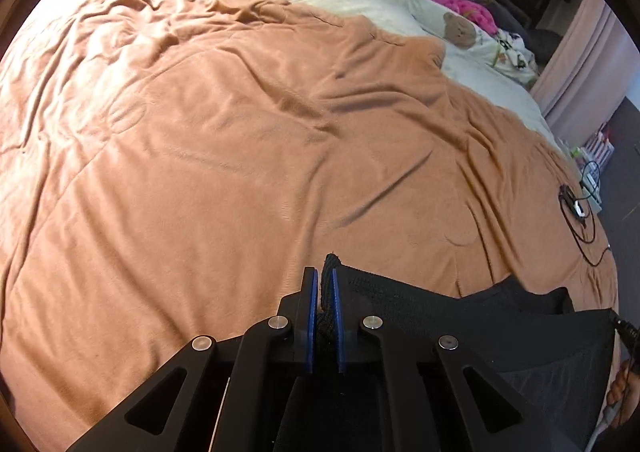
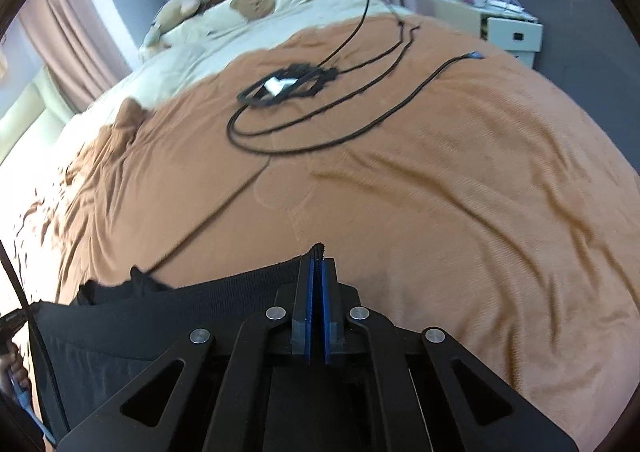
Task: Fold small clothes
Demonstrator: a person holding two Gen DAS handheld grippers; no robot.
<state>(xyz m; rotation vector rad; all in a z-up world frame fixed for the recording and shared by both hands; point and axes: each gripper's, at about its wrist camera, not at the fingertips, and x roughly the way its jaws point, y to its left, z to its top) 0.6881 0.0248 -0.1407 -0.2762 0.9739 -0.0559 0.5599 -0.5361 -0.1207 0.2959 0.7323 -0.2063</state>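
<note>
Both grippers have pinched the waistband corners of a small black knit garment (image 1: 460, 312) low over the rust-brown bedspread (image 1: 240, 152): left gripper (image 1: 325, 284) and right gripper (image 2: 317, 272) fingers pressed onto fabric. Likely next: lift, spread it flat, then fold

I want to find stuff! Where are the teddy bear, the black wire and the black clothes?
teddy bear (image 2: 253, 5), right wrist view, on its face.
black wire (image 2: 280, 88), right wrist view, on the coiled part.
black clothes (image 1: 420, 302), left wrist view, on its stretched top band.
</note>
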